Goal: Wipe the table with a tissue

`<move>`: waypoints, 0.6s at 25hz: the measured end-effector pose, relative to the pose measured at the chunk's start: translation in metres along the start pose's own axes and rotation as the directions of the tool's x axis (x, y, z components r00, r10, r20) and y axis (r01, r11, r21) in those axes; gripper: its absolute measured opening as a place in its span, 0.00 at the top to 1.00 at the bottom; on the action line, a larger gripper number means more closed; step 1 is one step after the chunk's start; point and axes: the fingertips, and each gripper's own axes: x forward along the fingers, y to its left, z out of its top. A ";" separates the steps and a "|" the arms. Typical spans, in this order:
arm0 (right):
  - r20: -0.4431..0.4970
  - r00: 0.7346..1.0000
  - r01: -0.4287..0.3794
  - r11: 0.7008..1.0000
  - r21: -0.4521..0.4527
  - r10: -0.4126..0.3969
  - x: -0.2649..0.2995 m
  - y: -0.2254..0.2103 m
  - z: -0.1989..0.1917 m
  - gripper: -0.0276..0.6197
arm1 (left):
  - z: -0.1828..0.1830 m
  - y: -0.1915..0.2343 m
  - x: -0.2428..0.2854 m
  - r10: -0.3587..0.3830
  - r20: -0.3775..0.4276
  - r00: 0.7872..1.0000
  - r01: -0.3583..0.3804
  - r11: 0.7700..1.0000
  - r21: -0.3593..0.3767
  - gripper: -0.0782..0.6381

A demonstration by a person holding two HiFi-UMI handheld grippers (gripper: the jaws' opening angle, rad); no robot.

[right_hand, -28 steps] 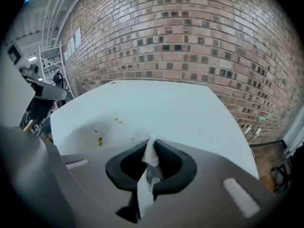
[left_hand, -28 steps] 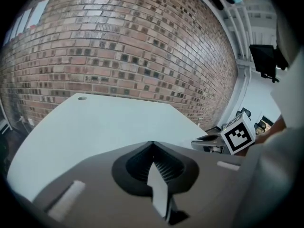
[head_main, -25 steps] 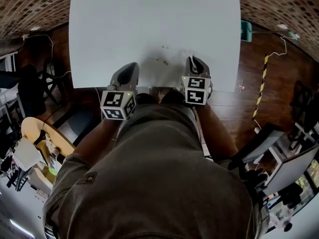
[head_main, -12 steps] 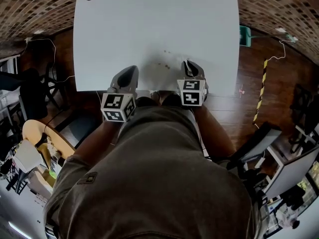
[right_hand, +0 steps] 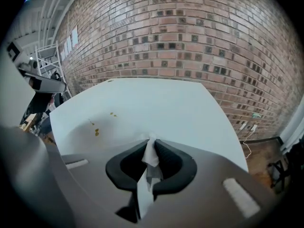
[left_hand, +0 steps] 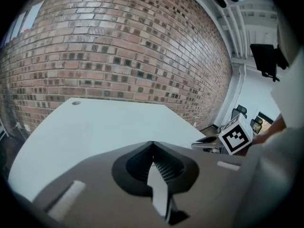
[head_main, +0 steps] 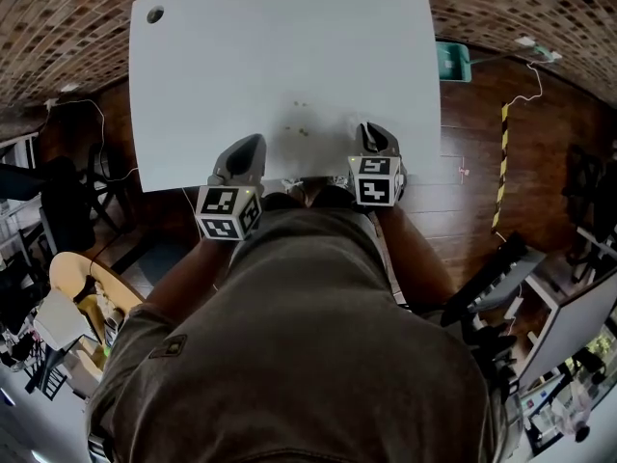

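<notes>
The white table has a few small brown spots near its front edge; the right gripper view shows these spots ahead and to the left. My right gripper hangs over the front edge, just right of the spots, shut on a white tissue that pokes out between its tips. My left gripper is at the front edge left of the spots, jaws shut, with nothing seen sticking out of them. The left gripper view has the right gripper off to the side.
A round cable hole sits in the table's far left corner. A teal bin stands on the wooden floor to the right of the table. A brick wall runs behind it. Chairs and desks crowd the left and right sides.
The head view has shifted, so more of the table's far end shows. Both grippers stay at the front edge with hardly any movement relative to the spots.
</notes>
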 end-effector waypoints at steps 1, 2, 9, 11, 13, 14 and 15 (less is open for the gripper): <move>-0.002 1.000 0.007 1.000 0.004 -0.007 -0.002 -0.005 -0.003 0.89 | 0.000 -0.003 0.002 -0.003 0.001 1.000 0.003 1.000 0.004 0.89; -0.005 1.000 0.012 1.000 0.006 -0.012 -0.003 -0.009 -0.006 0.89 | 0.000 -0.005 0.003 -0.005 0.001 1.000 0.005 1.000 0.008 0.89; 0.022 0.999 0.023 1.000 0.020 -0.024 -0.012 -0.016 0.005 0.89 | 0.002 0.001 0.005 0.026 0.025 0.999 -0.026 1.000 0.011 0.89; 0.042 0.999 0.030 0.999 0.021 -0.031 -0.018 -0.017 0.013 0.89 | 0.004 0.006 0.004 0.038 0.035 0.999 -0.038 0.999 0.001 0.89; 0.064 0.997 0.041 0.999 0.018 -0.042 -0.024 -0.016 0.024 0.89 | 0.007 0.013 0.002 0.042 0.049 0.998 -0.042 0.999 -0.005 0.89; 0.074 0.996 0.049 0.999 0.015 -0.050 -0.027 -0.015 0.029 0.89 | 0.009 0.017 0.001 0.044 0.058 0.997 -0.044 0.999 -0.003 0.89; 0.083 0.995 0.056 0.998 0.013 -0.057 -0.029 -0.013 0.034 0.89 | 0.012 0.022 0.000 0.046 0.067 0.997 -0.047 0.999 0.003 0.89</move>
